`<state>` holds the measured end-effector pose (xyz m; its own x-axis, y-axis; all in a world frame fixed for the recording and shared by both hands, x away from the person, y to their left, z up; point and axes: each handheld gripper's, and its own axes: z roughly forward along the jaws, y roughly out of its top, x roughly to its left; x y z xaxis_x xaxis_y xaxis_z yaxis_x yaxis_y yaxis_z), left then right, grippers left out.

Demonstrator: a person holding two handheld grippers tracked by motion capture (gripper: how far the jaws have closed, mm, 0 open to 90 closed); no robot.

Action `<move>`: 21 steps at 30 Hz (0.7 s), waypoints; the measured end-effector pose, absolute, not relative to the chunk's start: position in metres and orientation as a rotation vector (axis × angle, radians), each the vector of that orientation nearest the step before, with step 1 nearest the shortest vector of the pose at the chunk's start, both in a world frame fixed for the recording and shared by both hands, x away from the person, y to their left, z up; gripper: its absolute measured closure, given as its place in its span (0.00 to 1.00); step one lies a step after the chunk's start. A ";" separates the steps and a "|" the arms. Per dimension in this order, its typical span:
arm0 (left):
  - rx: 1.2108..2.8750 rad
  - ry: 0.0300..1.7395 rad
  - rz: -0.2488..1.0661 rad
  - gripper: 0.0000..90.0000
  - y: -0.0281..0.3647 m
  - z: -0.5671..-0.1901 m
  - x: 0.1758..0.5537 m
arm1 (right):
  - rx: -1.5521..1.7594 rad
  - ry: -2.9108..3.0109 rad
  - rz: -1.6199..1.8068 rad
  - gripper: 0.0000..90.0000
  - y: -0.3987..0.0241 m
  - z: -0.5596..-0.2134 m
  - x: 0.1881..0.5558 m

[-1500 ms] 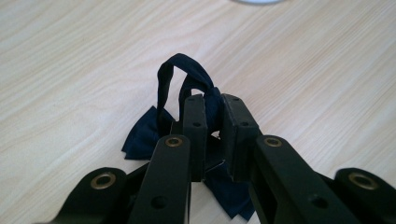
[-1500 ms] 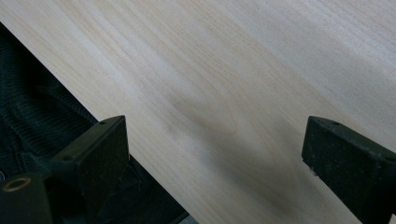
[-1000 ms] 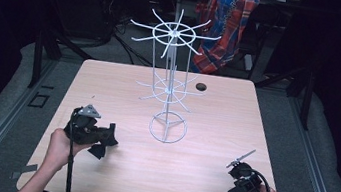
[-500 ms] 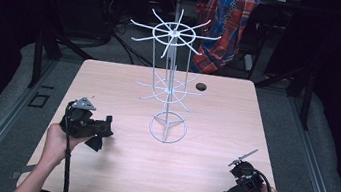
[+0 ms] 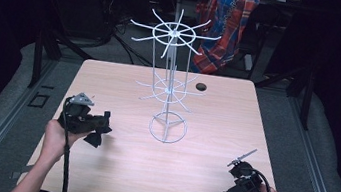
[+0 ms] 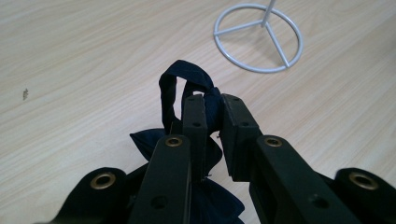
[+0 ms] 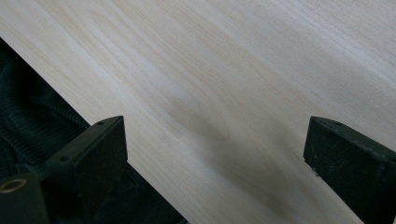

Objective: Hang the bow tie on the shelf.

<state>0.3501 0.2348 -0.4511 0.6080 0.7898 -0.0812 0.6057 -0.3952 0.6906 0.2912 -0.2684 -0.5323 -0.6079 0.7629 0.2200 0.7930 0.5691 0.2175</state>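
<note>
Holding: my left gripper (image 6: 212, 105), jaws clamped on a dark blue cloth bow (image 6: 187, 86) by its knot, just above the table (image 5: 207, 182) at nine o'clock. Risk: thin bite on soft fabric; I judge a quick swing could slip it free. Idle: my right gripper (image 5: 240, 179), jaws wide apart, at five o'clock. Centre: white wire rack (image 5: 169, 91), ring base ahead of the bow; spokes could snag its loop. Twelve o'clock: plaid cloth (image 5: 227, 18), beyond the table.

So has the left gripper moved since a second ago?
Yes. In the high view the left gripper, shut on dark blue cloth, has shifted slightly left and away from the person, judged against the wire rack's base ring.
</note>
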 end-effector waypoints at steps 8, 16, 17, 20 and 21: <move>2.121 1.101 0.337 0.91 0.233 -0.449 0.357 | -1.344 -2.683 -0.464 0.06 -0.267 -0.533 0.291; 2.105 1.090 0.328 0.91 0.228 -0.447 0.367 | -1.318 -2.686 -0.441 0.06 -0.268 -0.532 0.292; 2.103 1.091 0.326 0.91 0.228 -0.446 0.367 | -1.309 -2.691 -0.434 0.06 -0.268 -0.532 0.293; 2.092 1.092 0.324 0.91 0.228 -0.445 0.370 | -1.325 -2.692 -0.447 0.06 -0.265 -0.533 0.293; 2.083 1.093 0.318 0.91 0.228 -0.444 0.371 | -1.322 -2.686 -0.439 0.06 -0.263 -0.532 0.293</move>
<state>0.3706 0.2279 -0.4436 0.6046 0.7878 -0.1175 0.6016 -0.3550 0.7156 0.2927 -0.2635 -0.5322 -0.6126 0.7566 0.2287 0.7900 0.5773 0.2064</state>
